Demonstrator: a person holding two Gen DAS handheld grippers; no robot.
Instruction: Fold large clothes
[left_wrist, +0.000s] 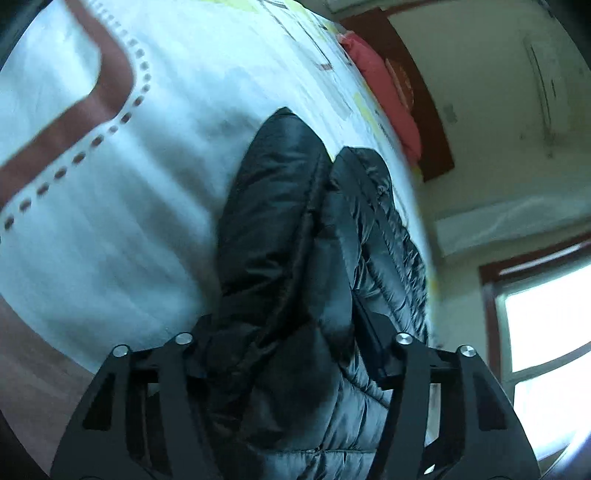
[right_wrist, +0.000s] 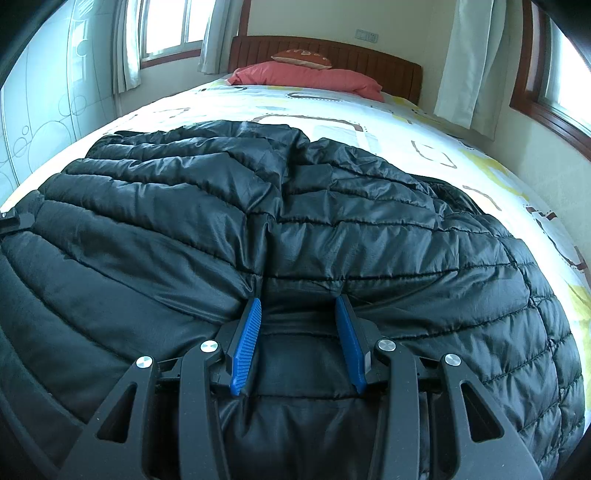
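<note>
Right tongs were clamped on the near hem of the black quilted puffer jacket spread on the patterned bed; left tongs gripped a bunched fold. Advice: lift both evenly, keep edges aligned.

No readable text, labels, brands or numbers appear in either view

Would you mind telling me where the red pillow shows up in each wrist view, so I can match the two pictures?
Left wrist view: the red pillow runs diagonally at upper right, beyond the black puffer jacket.
Right wrist view: it lies top centre, against the headboard.
Shared landmark: the wooden headboard.
</note>
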